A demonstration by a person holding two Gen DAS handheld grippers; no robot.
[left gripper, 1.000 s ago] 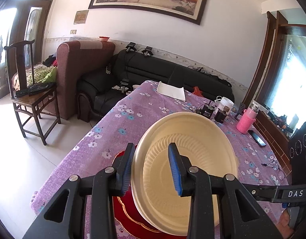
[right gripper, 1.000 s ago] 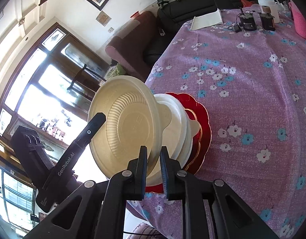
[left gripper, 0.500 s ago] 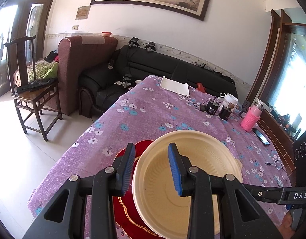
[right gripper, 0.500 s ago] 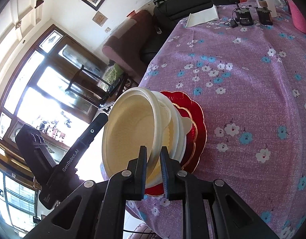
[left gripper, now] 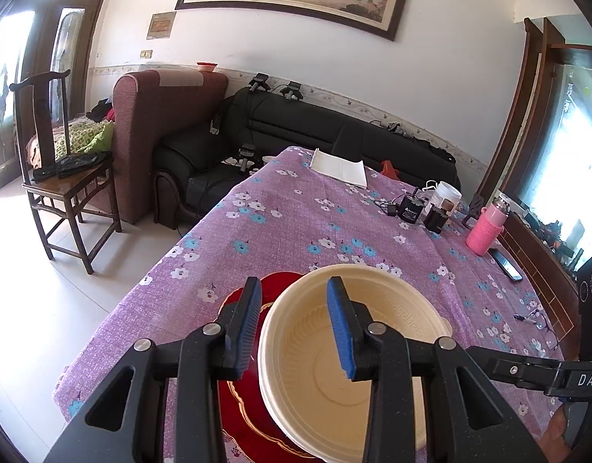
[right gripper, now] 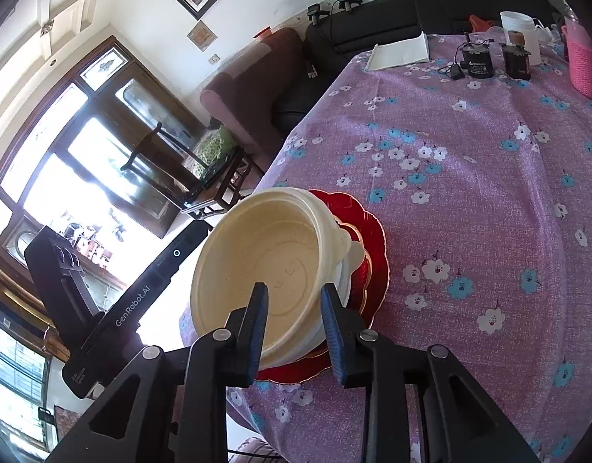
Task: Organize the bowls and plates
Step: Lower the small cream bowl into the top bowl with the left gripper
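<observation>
A cream bowl [left gripper: 357,370] sits nested on a stack of cream bowls on a red plate [left gripper: 242,405] near the table's front-left corner. It also shows in the right wrist view [right gripper: 272,266], on the red plate [right gripper: 373,254]. My left gripper [left gripper: 296,324] is open, its fingers straddling the bowl's near rim without pinching it. My right gripper [right gripper: 296,320] is open, its fingers either side of the bowl's rim. The lower bowls are mostly hidden.
The purple flowered tablecloth [left gripper: 296,227] has a white paper [left gripper: 338,168], dark jars [left gripper: 411,208], a white cup [left gripper: 446,196], a pink bottle [left gripper: 484,227] and a phone [left gripper: 506,264] at the far end. A wooden chair [left gripper: 60,169] and sofas stand left.
The cream bowl was held tilted upright by my shut right gripper. It has been lowered flat onto the stack, and the right gripper has opened. The left gripper stayed open.
</observation>
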